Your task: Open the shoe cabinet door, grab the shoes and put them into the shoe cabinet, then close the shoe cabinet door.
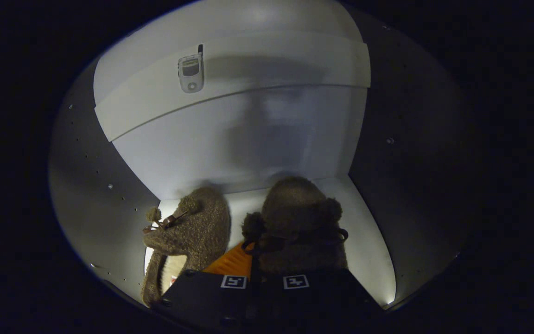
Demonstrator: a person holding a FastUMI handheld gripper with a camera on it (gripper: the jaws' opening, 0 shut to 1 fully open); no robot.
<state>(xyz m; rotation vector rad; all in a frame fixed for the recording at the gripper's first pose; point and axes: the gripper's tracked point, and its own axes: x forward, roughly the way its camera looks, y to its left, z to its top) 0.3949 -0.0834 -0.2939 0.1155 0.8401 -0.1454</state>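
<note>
We looked into the shoe cabinet (pixel 267 153) along the tongs (pixel 257 278), whose two fingers sat close together with only a thin dark gap between them. The right slipper (pixel 297 222), a brown fuzzy one with a rounded toe and small pompom ears, lay just ahead of the fingers, and its heel edge met them in that gap. Whether both fingers truly pinched the heel or merely rested against it, we could not tell. The left slipper (pixel 193 227) stood beside it on the pale cabinet floor (pixel 369 241), its toe turned toward the back wall, the two apart by a narrow strip of floor. An orange patch (pixel 231 263) showed between the slippers (what it belonged to was unclear). Above, a white shelf (pixel 248 83) crossed the cabinet, and a small grey phone-like device (pixel 190 72) sat on it. Dark side panels (pixel 95 185) flanked the compartment.
</note>
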